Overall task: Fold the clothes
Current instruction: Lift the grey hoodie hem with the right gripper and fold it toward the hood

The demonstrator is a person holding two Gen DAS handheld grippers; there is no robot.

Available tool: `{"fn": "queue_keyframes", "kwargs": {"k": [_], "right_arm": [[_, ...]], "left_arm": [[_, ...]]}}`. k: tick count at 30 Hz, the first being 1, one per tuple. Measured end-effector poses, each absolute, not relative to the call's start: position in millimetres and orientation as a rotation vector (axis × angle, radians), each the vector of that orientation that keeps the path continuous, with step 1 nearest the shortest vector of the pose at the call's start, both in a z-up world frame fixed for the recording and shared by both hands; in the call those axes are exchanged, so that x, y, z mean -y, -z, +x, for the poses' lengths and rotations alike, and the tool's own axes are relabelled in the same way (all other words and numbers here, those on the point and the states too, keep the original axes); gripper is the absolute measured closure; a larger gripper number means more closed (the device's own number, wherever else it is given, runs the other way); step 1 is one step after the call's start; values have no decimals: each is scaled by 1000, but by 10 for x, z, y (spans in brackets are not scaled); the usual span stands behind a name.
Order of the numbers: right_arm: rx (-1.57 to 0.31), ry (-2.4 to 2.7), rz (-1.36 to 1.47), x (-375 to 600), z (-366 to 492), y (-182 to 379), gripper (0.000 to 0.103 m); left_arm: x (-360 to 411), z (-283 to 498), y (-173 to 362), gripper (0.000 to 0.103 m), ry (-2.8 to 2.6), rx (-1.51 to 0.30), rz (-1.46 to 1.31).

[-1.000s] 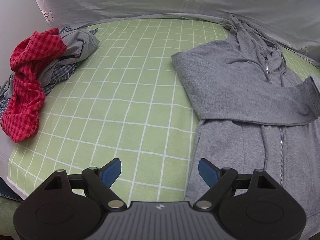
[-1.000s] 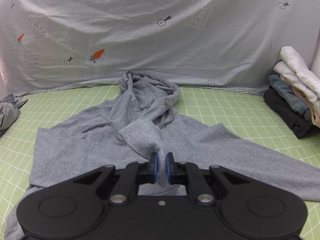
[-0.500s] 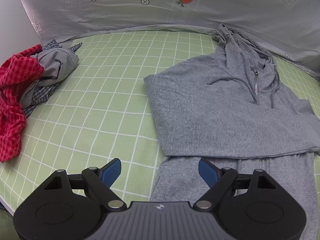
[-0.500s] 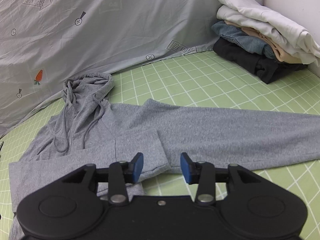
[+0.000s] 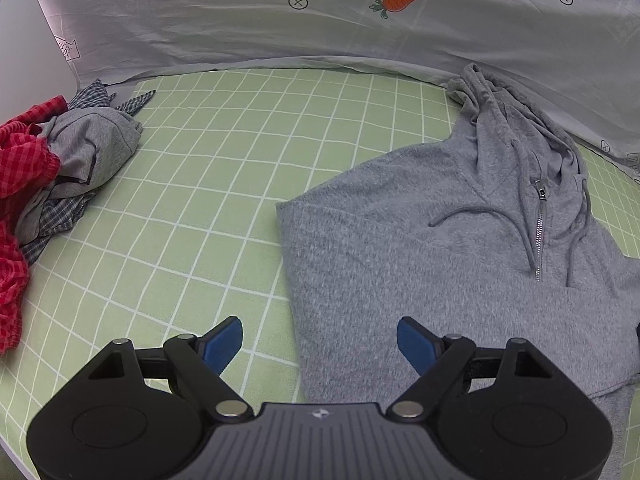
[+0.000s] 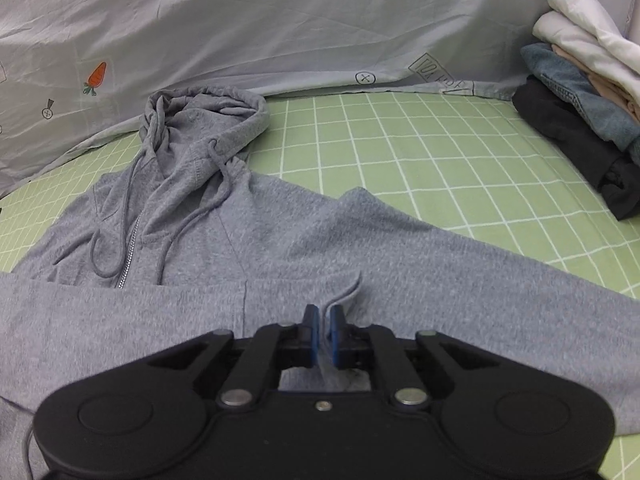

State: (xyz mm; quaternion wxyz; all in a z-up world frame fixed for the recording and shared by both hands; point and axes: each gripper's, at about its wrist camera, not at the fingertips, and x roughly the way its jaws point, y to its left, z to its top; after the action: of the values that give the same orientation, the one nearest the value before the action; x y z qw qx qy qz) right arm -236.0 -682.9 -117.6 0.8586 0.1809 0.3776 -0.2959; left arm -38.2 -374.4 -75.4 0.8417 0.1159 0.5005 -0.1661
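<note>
The green checked bed sheet [image 5: 208,208] spreads ahead of both my hands, with a grey printed cloth [image 5: 320,20] hung behind it. The grey hoodie [image 6: 280,240] lies flat on it, hood away from me, one sleeve folded across the chest, the other stretched out to the right of my right fingers. A stack of folded clothes [image 6: 580,92] sits far off to their right. A crumpled pile of clothes [image 5: 52,168] lies well left of my left fingers. My left gripper [image 5: 320,340] stands wide open, empty, straddling the hoodie's side edge. My right gripper [image 6: 324,330] is clamped on a pinch of hoodie fabric.
</note>
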Motion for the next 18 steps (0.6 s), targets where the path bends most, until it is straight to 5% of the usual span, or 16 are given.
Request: {"fn": "queue_keyframes", "kwargs": {"k": [18], "right_arm": [[-428, 1042, 412, 7396, -3348, 482, 100]], "left_arm": [[3888, -525, 1013, 18, 379, -1123, 360]]}}
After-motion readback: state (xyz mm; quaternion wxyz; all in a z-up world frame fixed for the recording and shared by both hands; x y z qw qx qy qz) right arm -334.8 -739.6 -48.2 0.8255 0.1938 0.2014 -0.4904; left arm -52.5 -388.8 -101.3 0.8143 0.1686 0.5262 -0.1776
